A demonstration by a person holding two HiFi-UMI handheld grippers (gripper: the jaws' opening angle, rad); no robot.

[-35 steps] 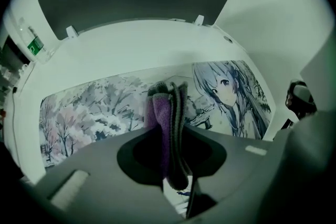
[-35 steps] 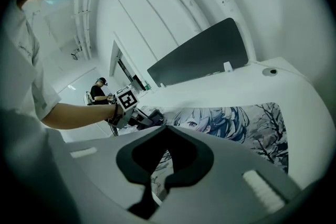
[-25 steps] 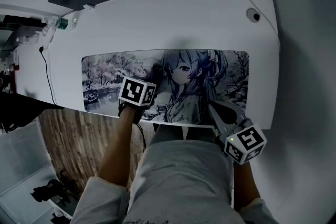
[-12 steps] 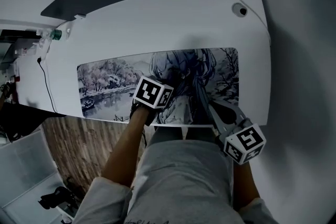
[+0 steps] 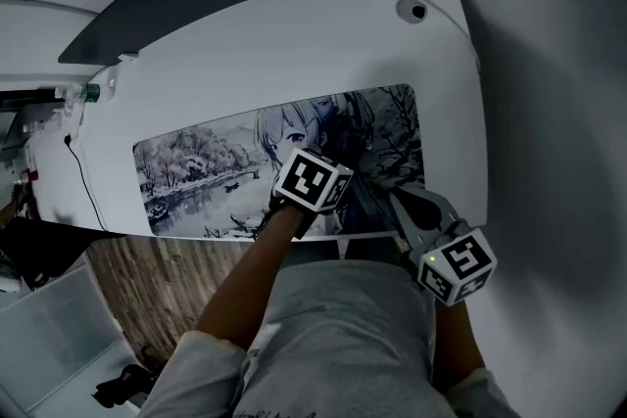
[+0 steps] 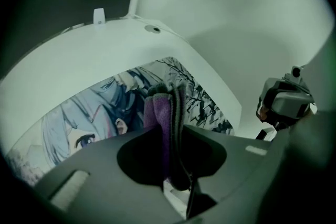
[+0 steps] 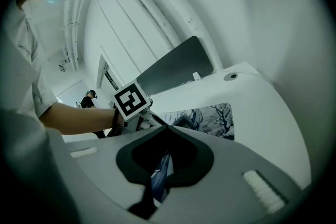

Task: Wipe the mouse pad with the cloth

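Purple cloth pinched in the left gripper, pressed on the printed mouse pad.
The left gripper [image 6: 169, 107] is clamped on the folded purple cloth [image 6: 156, 115], which sits on the right half of the long illustrated mouse pad [image 5: 196, 171] lying on the white surface [image 5: 294, 44]. The right gripper [image 7: 166, 128], jaws together, rests at the pad's near right edge, just beside the left one.
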